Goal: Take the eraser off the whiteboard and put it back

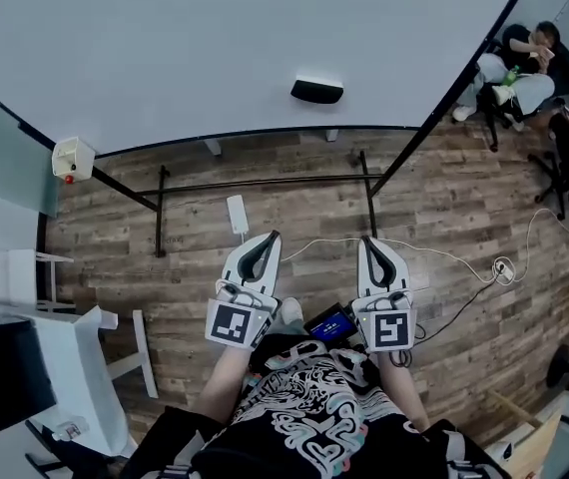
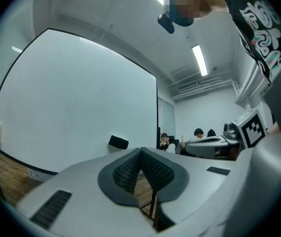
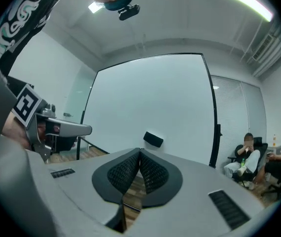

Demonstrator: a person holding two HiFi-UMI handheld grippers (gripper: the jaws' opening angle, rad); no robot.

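Both grippers are clenched shut with nothing in them. From where I stand the left gripper (image 1: 272, 237) and the right gripper (image 1: 367, 240) are held out level, side by side, pointing at the whiteboard (image 1: 215, 48). Each one's ribbed pads meet at the tip. Neither reaches the board; a strip of wooden floor (image 1: 444, 198) lies between their tips and its foot.

The eraser (image 1: 316, 90), a small black block, sits stuck to the face of the whiteboard, low on the board and a little toward its right half, well apart from both grippers. In the right gripper view it shows just above the closed tips, and in the left gripper view a little to their left.

The whiteboard stands on a black frame (image 1: 265, 182) with two uprights. A white power strip (image 1: 237, 215) lies on the floor under the board's lower edge. A white cable (image 1: 464, 259) runs off to the right of it. Off the board's left corner hangs a small white box (image 1: 73, 158) with a red spot. Past the board's right edge, people (image 1: 524, 68) sit on chairs. The person holding the grippers wears a black shirt (image 1: 314, 417) with a pale pattern.
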